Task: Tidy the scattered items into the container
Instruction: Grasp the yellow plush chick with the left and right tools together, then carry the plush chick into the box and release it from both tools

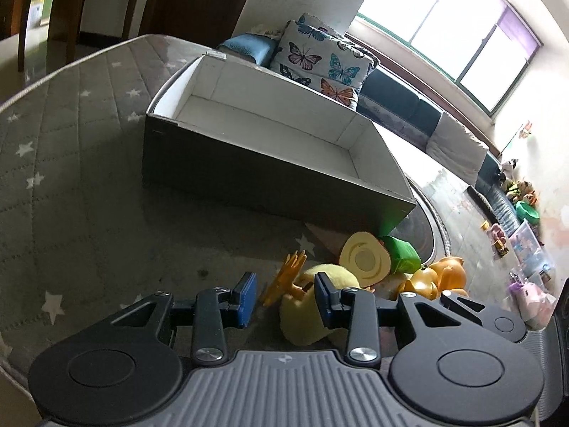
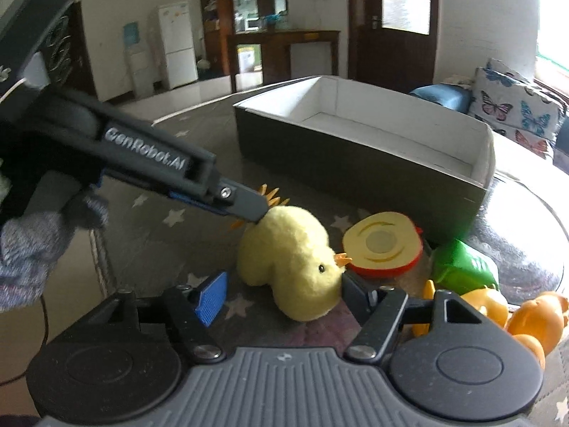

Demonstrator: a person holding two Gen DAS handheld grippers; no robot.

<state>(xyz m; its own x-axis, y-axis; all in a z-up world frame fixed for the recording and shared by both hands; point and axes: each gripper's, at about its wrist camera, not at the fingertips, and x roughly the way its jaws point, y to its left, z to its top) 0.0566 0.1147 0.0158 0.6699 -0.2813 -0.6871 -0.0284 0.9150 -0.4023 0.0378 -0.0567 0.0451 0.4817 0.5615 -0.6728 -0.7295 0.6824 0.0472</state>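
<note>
A yellow plush chick [image 2: 290, 261] lies on the grey star-patterned cloth [image 2: 160, 235], also in the left wrist view [image 1: 306, 313]. My left gripper [image 1: 286, 297] is open, its jaws on either side of the chick's rear by the orange feet [image 1: 284, 277]; it shows from the side in the right wrist view [image 2: 249, 206]. My right gripper [image 2: 281, 293] is open, its jaws astride the chick's head. The empty box [image 1: 249, 178] with dark outside and white inside stands just beyond, also in the right wrist view [image 2: 355, 153].
A toy apple half [image 2: 382, 245], a green toy [image 2: 462, 267] and orange rubber ducks [image 2: 526, 320] lie right of the chick, near the box corner. The table edge [image 1: 441, 235] curves at right. A sofa with a butterfly cushion [image 1: 320, 60] stands behind.
</note>
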